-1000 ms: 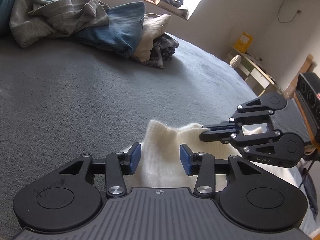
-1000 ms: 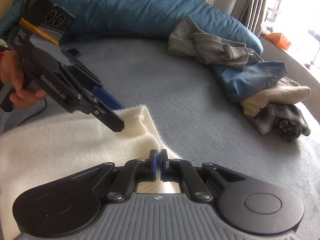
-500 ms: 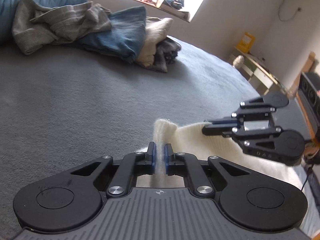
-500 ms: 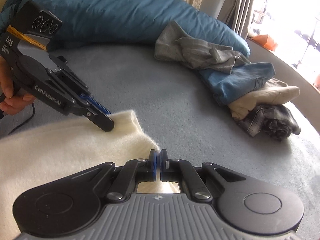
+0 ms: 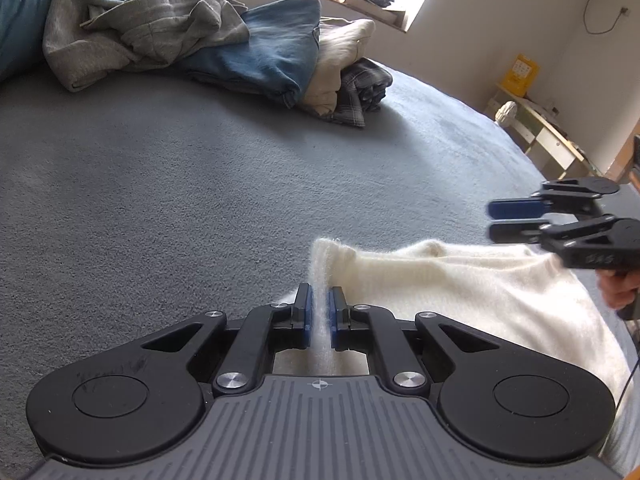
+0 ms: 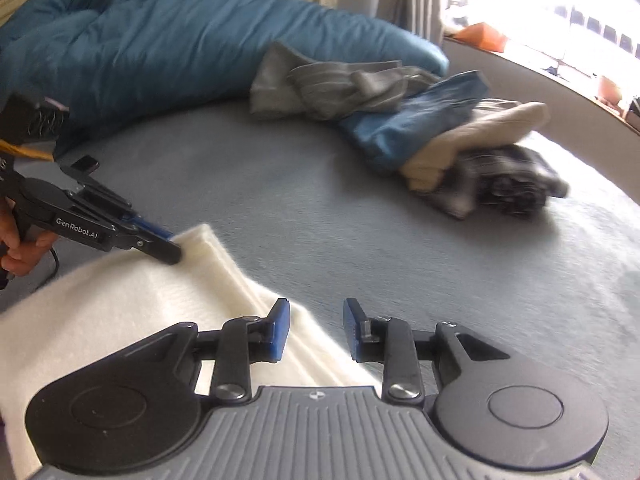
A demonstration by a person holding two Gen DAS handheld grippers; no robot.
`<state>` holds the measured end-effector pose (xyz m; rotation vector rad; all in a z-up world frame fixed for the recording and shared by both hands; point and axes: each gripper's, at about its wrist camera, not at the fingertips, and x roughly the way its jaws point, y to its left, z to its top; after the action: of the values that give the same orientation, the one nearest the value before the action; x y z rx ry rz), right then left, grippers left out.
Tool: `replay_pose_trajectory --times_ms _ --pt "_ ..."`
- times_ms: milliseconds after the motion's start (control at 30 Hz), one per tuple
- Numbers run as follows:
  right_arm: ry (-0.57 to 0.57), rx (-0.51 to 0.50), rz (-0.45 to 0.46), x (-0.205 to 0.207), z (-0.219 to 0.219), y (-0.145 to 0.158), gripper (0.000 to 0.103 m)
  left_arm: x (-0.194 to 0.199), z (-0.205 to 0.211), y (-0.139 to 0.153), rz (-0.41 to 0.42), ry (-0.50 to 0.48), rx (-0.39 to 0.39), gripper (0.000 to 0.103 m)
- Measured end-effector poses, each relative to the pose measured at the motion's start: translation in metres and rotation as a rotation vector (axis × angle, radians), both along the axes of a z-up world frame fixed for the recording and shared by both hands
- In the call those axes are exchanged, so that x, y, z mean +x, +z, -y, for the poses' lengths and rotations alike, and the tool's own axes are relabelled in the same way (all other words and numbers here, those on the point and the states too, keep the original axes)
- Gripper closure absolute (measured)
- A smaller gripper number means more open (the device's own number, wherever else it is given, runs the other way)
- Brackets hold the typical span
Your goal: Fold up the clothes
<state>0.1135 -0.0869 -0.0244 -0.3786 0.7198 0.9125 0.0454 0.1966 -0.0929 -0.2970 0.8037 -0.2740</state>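
A cream knit garment lies on the grey bed cover, its near corner pinched upright. My left gripper is shut on that corner fold, also seen from the right wrist view as the left gripper biting the cream garment at its far corner. My right gripper stands open just above the garment's right edge, nothing between its blue pads. From the left wrist view the right gripper hovers above the garment's far side, jaws apart, with a hand holding it.
A pile of unfolded clothes lies at the back: grey sweatshirt, blue jeans, beige piece, plaid shirt. A blue duvet runs along the headboard. A desk stands by the far wall.
My left gripper closed on the garment's corner. My right gripper let go of the garment edge, opened and pulled away to the right.
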Motion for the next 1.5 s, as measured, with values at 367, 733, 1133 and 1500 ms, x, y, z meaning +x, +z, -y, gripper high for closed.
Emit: replay_pose_trajectory --times_ms 367,733,1133,1500 --pt "0.147 -0.188 -0.012 -0.014 0.015 -0.019 0.072 -0.002 0.002 0.0 0.003 -0.002 0.016 0.096" --pt "0.173 -0.266 -0.049 -0.011 0.003 -0.042 0.086 -0.003 0.005 0.0 0.015 -0.003 0.031 0.096" --pt "0.05 -0.278 0.186 -0.037 0.002 -0.023 0.101 -0.005 -0.001 0.005 0.042 0.032 -0.011 0.096" --pt "-0.04 -0.239 0.095 -0.014 0.003 -0.049 0.092 -0.002 0.007 -0.001 0.033 0.02 0.052 0.096"
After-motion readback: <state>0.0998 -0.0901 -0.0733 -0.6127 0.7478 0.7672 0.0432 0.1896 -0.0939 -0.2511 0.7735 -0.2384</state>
